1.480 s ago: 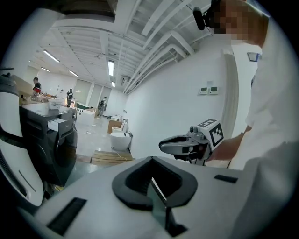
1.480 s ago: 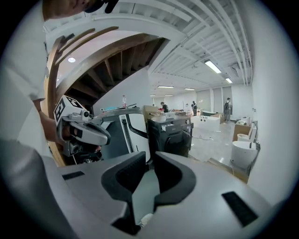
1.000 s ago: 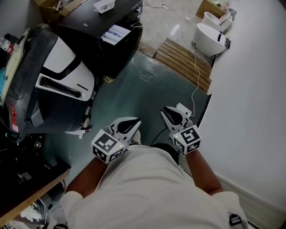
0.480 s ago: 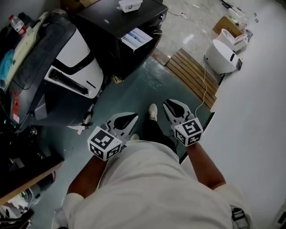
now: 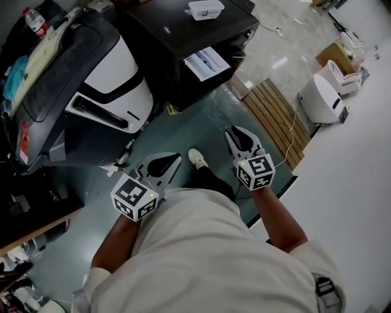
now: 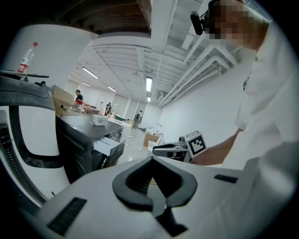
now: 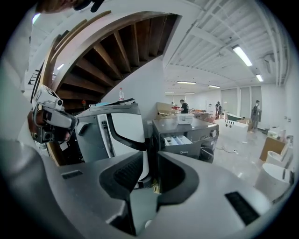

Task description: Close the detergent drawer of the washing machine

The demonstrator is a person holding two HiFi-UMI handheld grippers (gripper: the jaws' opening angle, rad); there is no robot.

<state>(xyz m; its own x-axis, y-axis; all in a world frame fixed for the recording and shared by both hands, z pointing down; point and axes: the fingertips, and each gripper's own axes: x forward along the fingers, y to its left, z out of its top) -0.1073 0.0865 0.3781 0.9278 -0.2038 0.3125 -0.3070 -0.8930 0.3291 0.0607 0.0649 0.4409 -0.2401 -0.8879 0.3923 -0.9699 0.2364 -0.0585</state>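
Note:
The dark washing machine (image 5: 183, 30) stands at the top of the head view, its pale detergent drawer (image 5: 208, 63) pulled out of the front. Both grippers hang well short of it, above the green floor. My left gripper (image 5: 160, 168) has its tips together with nothing in them. The jaws of my right gripper (image 5: 241, 140) are opening, with a narrow gap and nothing between them. The right gripper view looks past the right gripper (image 7: 150, 161) at the open drawer (image 7: 177, 139). Beyond the left gripper (image 6: 152, 159), the left gripper view shows the drawer (image 6: 106, 145).
A large black-and-white machine (image 5: 104, 85) stands to the left of the washer. A slatted wooden pallet (image 5: 278, 116) and a white round appliance (image 5: 324, 98) lie at the right near a white wall. A white box (image 5: 206, 9) sits on the washer. The person's shoe (image 5: 197, 159) is between the grippers.
The person has stepped toward the washing machine, a shoe coming into view. Both grippers moved along, and the washer and its drawer now sit closer in the head view.

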